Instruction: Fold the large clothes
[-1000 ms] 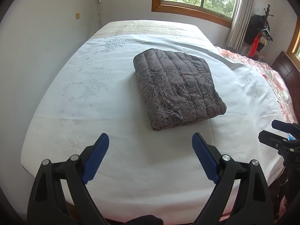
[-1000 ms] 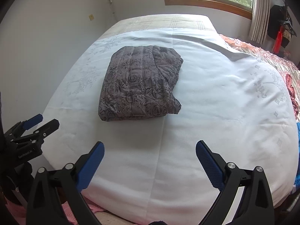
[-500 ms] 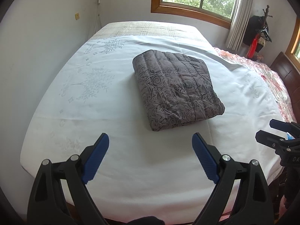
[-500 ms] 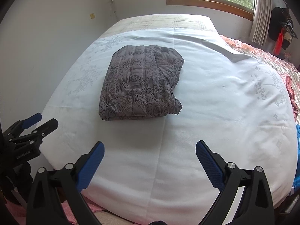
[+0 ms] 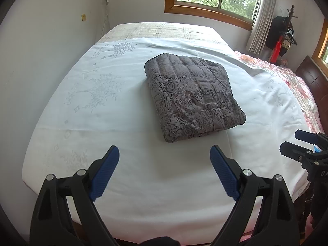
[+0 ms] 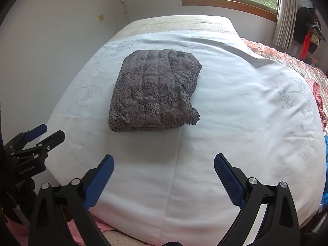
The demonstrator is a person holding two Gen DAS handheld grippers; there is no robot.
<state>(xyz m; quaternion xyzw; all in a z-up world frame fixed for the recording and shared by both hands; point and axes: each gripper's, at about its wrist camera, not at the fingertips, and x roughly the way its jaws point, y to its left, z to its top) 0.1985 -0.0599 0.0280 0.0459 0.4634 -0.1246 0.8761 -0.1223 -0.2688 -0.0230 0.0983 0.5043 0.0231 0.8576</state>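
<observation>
A grey quilted garment with a rose pattern [image 5: 192, 96] [image 6: 153, 94] lies folded into a compact rectangle in the middle of the white-sheeted bed [image 5: 127, 164] [image 6: 235, 123]. My left gripper [image 5: 164, 153] hangs open over the near part of the bed, short of the garment, with nothing between its blue pads. My right gripper [image 6: 163, 162] is also open and empty, over the near edge. Each gripper shows in the other's view: the right gripper [image 5: 297, 143] at the right edge, the left gripper [image 6: 47, 133] at the left edge.
A white wall [image 5: 41, 51] runs along the bed's left side. A window with a curtain [image 5: 260, 14] is at the back. A pink floral cover [image 5: 297, 82] lies along the right side, with a dark headboard [image 5: 313, 82] and a coat stand [image 5: 285, 34] beyond.
Both views have drifted back and up a little, so the folded garment sits slightly farther from the fingers. Both grippers stay open and empty.
</observation>
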